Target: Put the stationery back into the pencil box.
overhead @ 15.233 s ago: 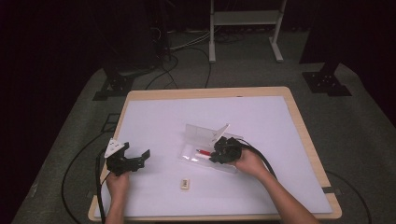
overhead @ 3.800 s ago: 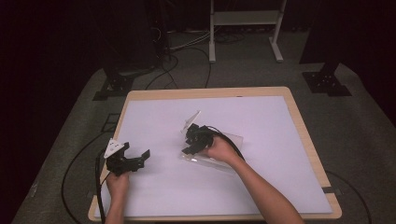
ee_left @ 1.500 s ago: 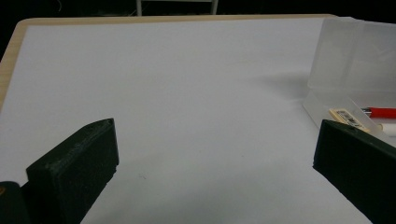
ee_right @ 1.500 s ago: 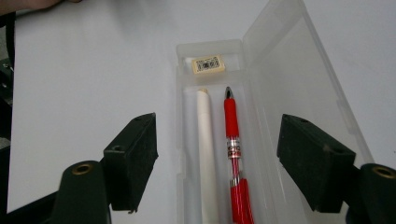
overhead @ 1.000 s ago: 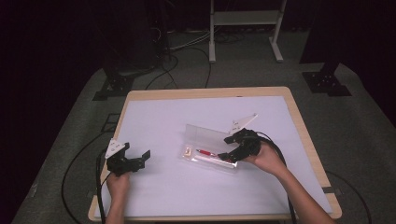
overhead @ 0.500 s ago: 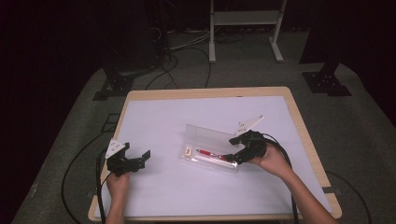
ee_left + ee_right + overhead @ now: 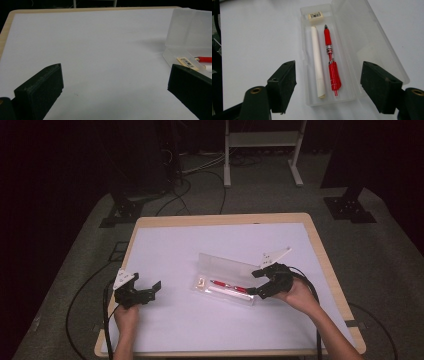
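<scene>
From above your side you look down on the whole tabletop (image 7: 165,245); both close hand-held gripper views share its clear case (image 7: 352,37).

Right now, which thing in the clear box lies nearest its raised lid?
The red pen: it lies beside the lid, with the white stick on its far side.

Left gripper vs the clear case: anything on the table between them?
Nothing. In the high view, bare white tabletop separates the left gripper from the clear case; the left gripper view shows the same.
</scene>
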`<state>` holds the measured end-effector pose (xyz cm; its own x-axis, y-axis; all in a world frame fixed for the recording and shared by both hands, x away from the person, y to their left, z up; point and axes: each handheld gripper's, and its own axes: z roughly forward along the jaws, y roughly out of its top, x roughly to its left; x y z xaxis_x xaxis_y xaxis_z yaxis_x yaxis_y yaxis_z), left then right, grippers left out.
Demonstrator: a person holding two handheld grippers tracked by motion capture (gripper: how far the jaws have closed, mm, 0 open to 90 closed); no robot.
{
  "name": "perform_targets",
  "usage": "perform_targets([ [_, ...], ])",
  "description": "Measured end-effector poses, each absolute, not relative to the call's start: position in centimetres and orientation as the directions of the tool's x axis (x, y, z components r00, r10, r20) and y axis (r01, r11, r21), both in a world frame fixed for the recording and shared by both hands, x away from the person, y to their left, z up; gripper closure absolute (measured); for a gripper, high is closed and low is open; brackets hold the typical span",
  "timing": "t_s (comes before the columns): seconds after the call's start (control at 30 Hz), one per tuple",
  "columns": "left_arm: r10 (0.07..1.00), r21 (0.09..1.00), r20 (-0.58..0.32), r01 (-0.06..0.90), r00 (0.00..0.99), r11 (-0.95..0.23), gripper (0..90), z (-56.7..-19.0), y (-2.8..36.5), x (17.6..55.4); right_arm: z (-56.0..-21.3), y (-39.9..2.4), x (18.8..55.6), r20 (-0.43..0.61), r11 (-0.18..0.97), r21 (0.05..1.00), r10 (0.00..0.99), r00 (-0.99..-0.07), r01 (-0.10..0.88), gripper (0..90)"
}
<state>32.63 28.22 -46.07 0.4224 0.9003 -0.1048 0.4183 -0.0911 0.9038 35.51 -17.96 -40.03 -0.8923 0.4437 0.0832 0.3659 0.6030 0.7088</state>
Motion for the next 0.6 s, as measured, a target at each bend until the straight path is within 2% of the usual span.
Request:
perform_targets([
  [0.6, 0.901, 0.902, -0.103, 0.421, 0.422, -0.095, 0.0, -46.1, 28.2, 32.6, -40.8, -20.1, 34.7, 0.095, 0.592, 0.706, 0.466, -0.879, 0.390, 27.8],
])
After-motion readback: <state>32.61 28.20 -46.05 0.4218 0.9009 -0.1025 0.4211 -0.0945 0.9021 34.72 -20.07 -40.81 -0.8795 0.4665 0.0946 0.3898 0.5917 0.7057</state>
